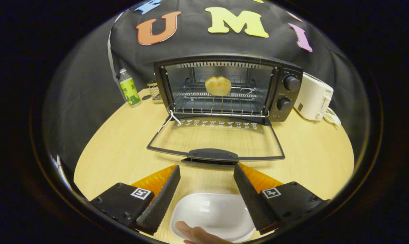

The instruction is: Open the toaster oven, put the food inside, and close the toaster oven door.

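Note:
The black toaster oven (pixel 285 91) stands at the back of the wooden table with its glass door (pixel 216 139) folded down flat toward me. A round pale bun (pixel 218 85) rests on the wire rack (pixel 221 103) inside. The door's handle (pixel 212 155) lies just ahead of my fingertips. My gripper (pixel 207 171) is open, nothing between its fingers, hovering over the table in front of the door. A white dish (pixel 212 213) sits below and between the fingers, bare.
A green-labelled bottle (pixel 129 88) stands left of the oven, with a small wire rack (pixel 154 90) behind it. A white appliance (pixel 313 97) sits to the oven's right. A fingertip (pixel 190 232) touches the dish's near rim. Bare tabletop (pixel 116 152) lies on both sides of the door.

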A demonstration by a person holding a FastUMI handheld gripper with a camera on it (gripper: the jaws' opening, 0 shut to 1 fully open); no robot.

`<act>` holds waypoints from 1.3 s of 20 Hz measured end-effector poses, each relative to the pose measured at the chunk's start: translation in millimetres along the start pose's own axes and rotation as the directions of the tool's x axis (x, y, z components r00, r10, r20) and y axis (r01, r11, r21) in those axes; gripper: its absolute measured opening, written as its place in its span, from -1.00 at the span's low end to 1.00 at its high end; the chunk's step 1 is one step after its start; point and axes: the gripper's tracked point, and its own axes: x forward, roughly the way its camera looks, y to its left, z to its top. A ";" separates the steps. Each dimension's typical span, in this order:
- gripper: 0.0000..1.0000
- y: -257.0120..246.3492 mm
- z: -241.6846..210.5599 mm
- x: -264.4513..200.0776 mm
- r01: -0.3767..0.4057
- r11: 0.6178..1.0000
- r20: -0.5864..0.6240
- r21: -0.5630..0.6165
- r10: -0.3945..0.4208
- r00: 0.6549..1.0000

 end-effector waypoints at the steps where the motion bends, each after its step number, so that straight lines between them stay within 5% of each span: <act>1: 1.00 -1.8 -0.6 3.3 0.005 1.000 -0.005 0.004 -0.005 1.000; 11: 1.00 -6.7 6.0 13.3 0.028 0.998 -0.008 0.058 -0.028 1.000; 26: 1.00 -0.2 59.9 -21.0 0.130 0.991 0.183 0.000 -0.128 0.975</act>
